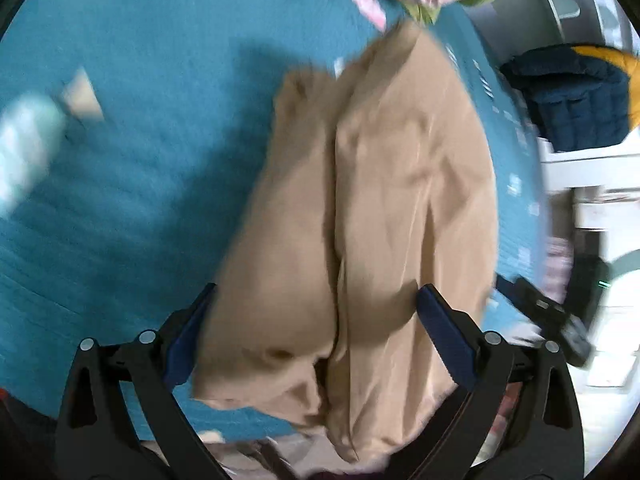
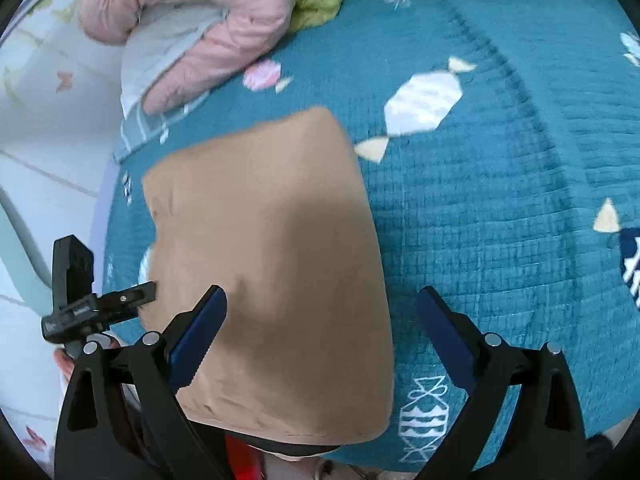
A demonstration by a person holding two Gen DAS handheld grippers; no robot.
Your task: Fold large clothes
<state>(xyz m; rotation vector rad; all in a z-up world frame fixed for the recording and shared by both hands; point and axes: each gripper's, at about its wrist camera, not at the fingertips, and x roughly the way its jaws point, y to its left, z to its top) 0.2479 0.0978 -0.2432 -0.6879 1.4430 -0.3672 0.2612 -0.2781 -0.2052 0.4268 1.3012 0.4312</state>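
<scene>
A tan garment [image 1: 360, 208] lies folded lengthwise on the teal quilted bedspread [image 1: 140, 160]. My left gripper [image 1: 316, 312] is open above the garment's near end, one finger on each side of it. In the right wrist view the same tan garment [image 2: 272, 264] lies as a smooth folded block on the bedspread [image 2: 500, 200]. My right gripper [image 2: 320, 312] is open above the garment's near right part and holds nothing. The other gripper [image 2: 80, 300] shows at the left edge of that view.
A pink padded jacket [image 2: 208, 24] and a green cloth [image 2: 320, 0] lie at the far end of the bed. A dark blue and yellow garment [image 1: 576, 96] sits on a white shelf beside the bed. White tiled floor [image 2: 40, 184] is to the left.
</scene>
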